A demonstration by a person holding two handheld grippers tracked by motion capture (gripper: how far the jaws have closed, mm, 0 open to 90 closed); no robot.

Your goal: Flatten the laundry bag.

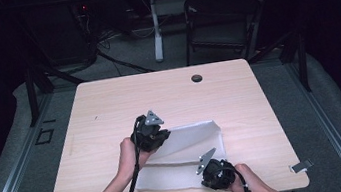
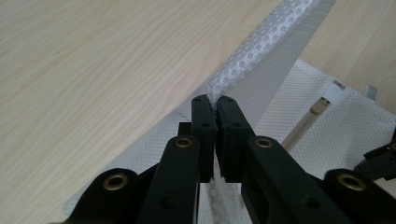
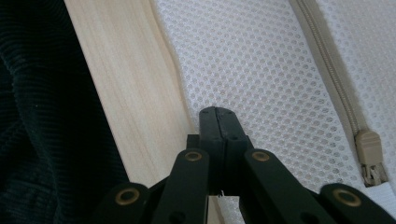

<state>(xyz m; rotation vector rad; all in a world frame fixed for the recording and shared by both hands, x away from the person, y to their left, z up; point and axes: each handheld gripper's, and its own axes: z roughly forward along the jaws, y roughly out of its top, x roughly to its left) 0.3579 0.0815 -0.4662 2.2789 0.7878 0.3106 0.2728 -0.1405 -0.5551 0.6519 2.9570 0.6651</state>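
step: folding mesh laundry bag [image 1: 186, 149] on table [image 1: 110, 109] | my left gripper [image 2: 215, 103] clamped on lifted bag edge | my right gripper [image 3: 217, 114] jaws together, pinning near edge | tip: carry fold over zipper [image 3: 336, 84], keep fabric taut, right pinned

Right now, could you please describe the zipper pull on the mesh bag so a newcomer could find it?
On the wooden table lies a white mesh bag. Follow its beige zipper to the end: the zipper pull is a small beige tab.

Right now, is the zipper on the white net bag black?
No, the zipper on the white mesh bag is beige, pull and teeth alike.
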